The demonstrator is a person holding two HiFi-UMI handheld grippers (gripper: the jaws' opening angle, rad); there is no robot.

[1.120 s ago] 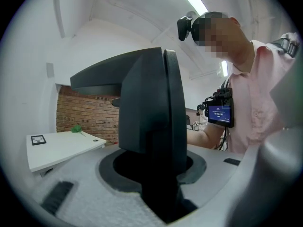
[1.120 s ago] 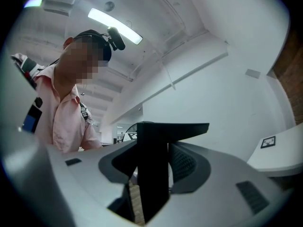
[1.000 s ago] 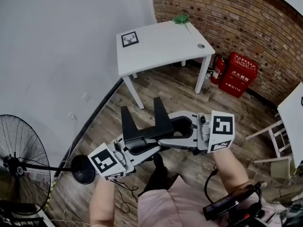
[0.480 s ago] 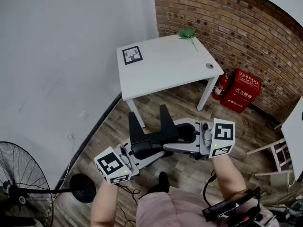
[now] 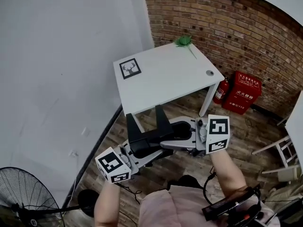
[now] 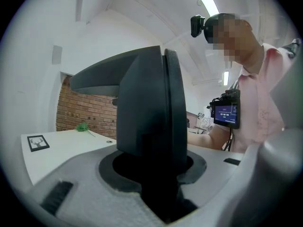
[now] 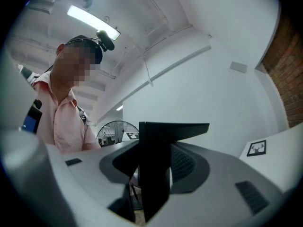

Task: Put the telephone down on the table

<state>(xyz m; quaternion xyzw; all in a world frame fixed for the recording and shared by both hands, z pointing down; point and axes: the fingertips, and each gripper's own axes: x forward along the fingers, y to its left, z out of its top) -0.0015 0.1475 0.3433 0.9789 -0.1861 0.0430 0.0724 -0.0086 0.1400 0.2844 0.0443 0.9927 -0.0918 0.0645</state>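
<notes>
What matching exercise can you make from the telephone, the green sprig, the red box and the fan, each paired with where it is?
Things: 1 telephone; 2 green sprig; 3 red box; 4 fan.
Places: A on the floor by the brick wall; B on the table, far corner; C at the head view's lower left; D held in the air, off the table.
Pairs: 1-D, 2-B, 3-A, 4-C.

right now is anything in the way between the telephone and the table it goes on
Nothing visible does. The telephone is held over the floor just short of the white table, whose near part is bare. A deer picture, a green thing and a small round fitting lie farther back and at its edges.
</notes>
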